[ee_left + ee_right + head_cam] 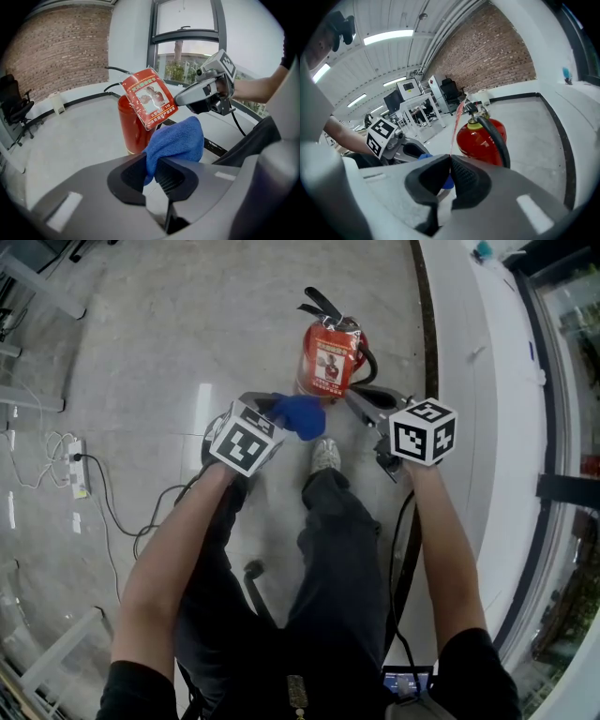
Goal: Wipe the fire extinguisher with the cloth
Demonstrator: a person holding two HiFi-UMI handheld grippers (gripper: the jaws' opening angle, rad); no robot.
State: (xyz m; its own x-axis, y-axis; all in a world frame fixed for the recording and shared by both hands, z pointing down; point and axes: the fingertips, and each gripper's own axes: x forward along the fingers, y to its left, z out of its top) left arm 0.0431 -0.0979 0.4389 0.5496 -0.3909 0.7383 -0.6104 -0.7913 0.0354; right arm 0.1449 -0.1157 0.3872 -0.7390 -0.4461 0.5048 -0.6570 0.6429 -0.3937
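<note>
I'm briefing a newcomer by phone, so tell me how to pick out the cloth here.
On the pale glossy floor stands a red fire extinguisher. Right beside it, the left gripper pinches a bunched cloth between its jaws. It is the only blue, soft thing there, set against the hard red cylinder and its red printed tag.

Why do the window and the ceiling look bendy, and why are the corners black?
Left gripper view: a wide-angle lens bends the window frame and blackens the corners, yet the blue cloth looks sharp. Right gripper view: it curves the ceiling lights, and the tag shows edge-on as a thin red line. Head view: a glare streak on the floor.
</note>
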